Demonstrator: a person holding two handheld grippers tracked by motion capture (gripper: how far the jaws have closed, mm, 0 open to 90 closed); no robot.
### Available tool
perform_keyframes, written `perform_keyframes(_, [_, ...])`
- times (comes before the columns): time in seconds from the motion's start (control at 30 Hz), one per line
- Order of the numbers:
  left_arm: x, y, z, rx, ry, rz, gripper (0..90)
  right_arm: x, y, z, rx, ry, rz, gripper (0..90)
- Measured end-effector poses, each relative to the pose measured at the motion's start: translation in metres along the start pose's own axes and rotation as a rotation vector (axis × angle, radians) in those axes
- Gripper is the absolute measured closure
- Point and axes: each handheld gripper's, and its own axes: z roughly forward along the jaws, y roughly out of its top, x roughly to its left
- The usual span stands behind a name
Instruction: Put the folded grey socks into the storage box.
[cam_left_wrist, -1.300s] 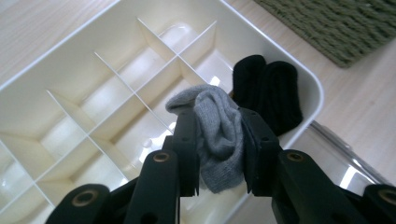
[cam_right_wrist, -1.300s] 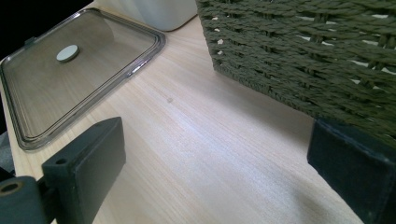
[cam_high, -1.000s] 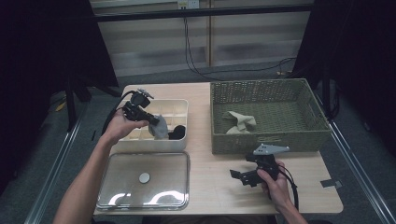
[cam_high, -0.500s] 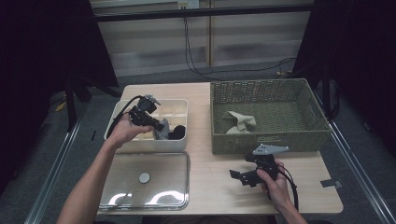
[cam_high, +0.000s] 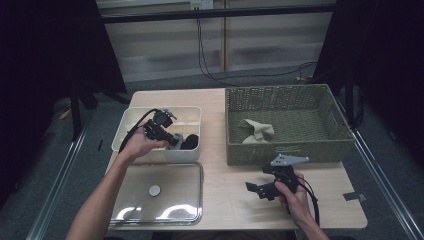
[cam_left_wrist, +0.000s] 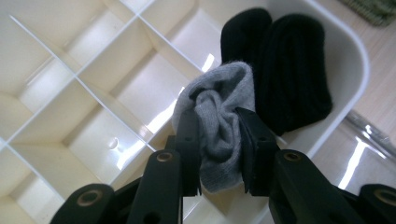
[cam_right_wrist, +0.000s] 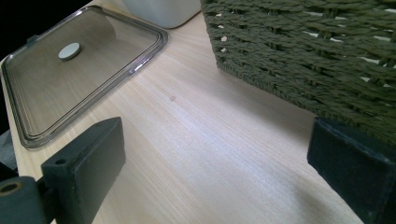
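A cream divided box (cam_high: 131, 120) (cam_left_wrist: 60, 93) stands at the table's left. My left gripper (cam_high: 172, 140) (cam_left_wrist: 217, 135) reaches into its front right part, shut on a rolled grey sock (cam_left_wrist: 219, 126) (cam_high: 177, 139) pinched between both pads. Just beyond it a black rolled sock (cam_left_wrist: 280, 70) (cam_high: 190, 142) lies in the corner compartment. My right gripper (cam_high: 256, 189) (cam_right_wrist: 224, 154) rests low over the bare wood in front of the basket, jaws wide open with nothing between them.
A green woven basket (cam_high: 290, 150) (cam_right_wrist: 303, 51) at the right holds a beige cloth (cam_high: 257, 130). The clear lid (cam_high: 157, 192) (cam_right_wrist: 79, 70) with a round knob lies flat in front of the box. Table edges run close at front and right.
My left gripper has sunk with the grey sock from above the box down into its front right compartments. The right gripper has stayed put.
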Motion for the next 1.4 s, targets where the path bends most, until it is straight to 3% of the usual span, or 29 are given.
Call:
perform_keyframes(0.07, [-0.002,-0.002,0.001,-0.02,-0.006,0.003,72.1,0.0,0.0,0.0,0.001,-0.001,0.001,3.9])
perform_keyframes(0.17, [-0.003,0.0,0.003,0.004,-0.012,0.025,72.3,0.0,0.0,0.002,0.003,0.001,0.001,3.9])
perform_keyframes(0.23, [-0.005,0.001,0.005,0.0,-0.01,0.012,72.6,0.0,0.0,0.001,0.006,0.004,0.001,3.9])
perform_keyframes(0.43, [-0.008,0.002,0.012,0.067,-0.032,0.047,73.5,0.0,0.0,0.001,0.005,0.001,0.002,3.9])
perform_keyframes(0.53, [-0.003,0.001,0.015,0.069,-0.055,0.031,73.8,0.0,0.0,0.001,0.007,0.004,0.0,3.9])
perform_keyframes(0.77, [-0.003,0.002,0.022,0.106,-0.04,0.026,74.5,0.0,0.0,0.001,0.006,0.006,0.003,3.8])
perform_keyframes(1.07, [0.004,0.0,0.031,0.094,-0.072,-0.025,74.9,0.001,0.0,0.001,0.008,0.006,0.003,3.7])
perform_keyframes(1.2, [0.003,0.0,0.03,0.094,-0.063,-0.008,75.0,0.001,0.0,0.001,0.008,0.007,0.004,3.6])
perform_keyframes(1.4, [0.007,-0.008,0.021,0.037,-0.1,-0.016,71.4,-0.001,0.0,0.002,0.009,0.009,0.012,3.7])
